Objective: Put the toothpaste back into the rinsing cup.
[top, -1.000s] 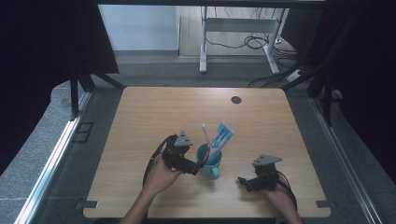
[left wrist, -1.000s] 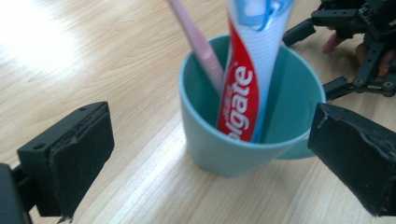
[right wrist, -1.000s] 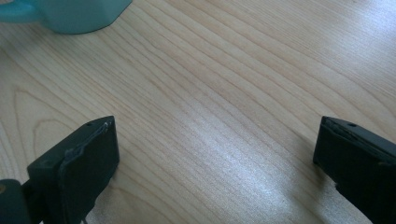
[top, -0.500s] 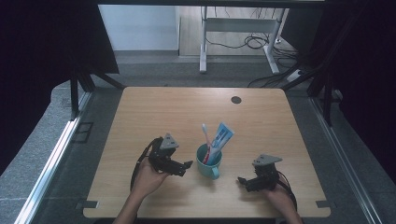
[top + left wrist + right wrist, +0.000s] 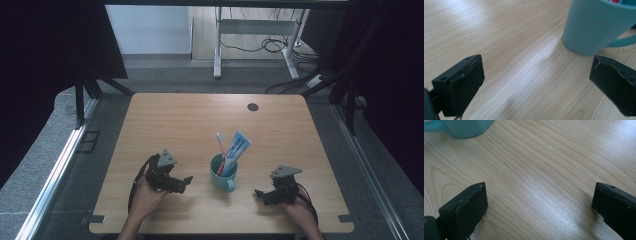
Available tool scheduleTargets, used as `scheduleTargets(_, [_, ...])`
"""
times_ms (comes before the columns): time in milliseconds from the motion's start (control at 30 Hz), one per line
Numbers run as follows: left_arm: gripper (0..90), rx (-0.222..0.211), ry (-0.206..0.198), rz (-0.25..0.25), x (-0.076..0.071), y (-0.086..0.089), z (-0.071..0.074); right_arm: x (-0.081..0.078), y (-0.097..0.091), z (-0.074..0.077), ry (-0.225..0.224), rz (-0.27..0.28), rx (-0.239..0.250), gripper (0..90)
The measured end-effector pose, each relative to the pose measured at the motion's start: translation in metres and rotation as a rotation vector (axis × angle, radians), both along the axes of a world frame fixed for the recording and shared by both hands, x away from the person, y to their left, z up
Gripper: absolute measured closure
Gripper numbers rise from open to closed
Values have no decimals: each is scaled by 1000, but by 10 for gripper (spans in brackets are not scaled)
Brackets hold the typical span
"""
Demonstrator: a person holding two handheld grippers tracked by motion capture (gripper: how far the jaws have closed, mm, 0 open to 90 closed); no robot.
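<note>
While standing upright, teal mug [image 5: 223, 174], handled, glossy.

The left claw [image 5: 186, 179], touching the teal ceramic mug [image 5: 223, 175] a second ago, has drawn back toward nine o'clock across the pale wooden surface [image 5: 165, 120]. It now sits apart from the mug, jaws spread wide with nothing between them.

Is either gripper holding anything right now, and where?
Nothing is held: left gripper and right gripper are open, either side of the teal ceramic mug.
</note>
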State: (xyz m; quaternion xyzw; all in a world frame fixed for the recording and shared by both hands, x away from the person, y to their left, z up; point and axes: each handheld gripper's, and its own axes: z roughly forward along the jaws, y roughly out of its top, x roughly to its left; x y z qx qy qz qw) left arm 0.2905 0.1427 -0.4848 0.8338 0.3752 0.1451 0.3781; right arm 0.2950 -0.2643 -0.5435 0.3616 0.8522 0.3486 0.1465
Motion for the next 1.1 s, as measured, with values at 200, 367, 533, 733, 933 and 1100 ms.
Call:
scheduleTargets(200, [0, 4, 9, 30, -5, 10, -12, 0, 0, 0, 0, 0, 0, 0])
scheduleTargets(367, [2, 12, 19, 52, -10, 14, -24, 0, 0, 0, 0, 0, 0, 0])
scheduleTargets(533, [3, 31, 41, 66, -14, 16, -39, 0, 0, 0, -1, 0, -1, 0])
scheduleTargets(733, [3, 55, 77, 76, -16, 16, -52, 0, 0, 0, 0, -1, 0, 0])
scheduleTargets(933, [6, 79, 93, 84, -17, 15, -58, 0, 0, 0, -1, 0, -1, 0])
scheduleTargets(1100, [2, 84, 79, 93, -19, 15, -60, 0, 0, 0, 0, -1, 0, 0])
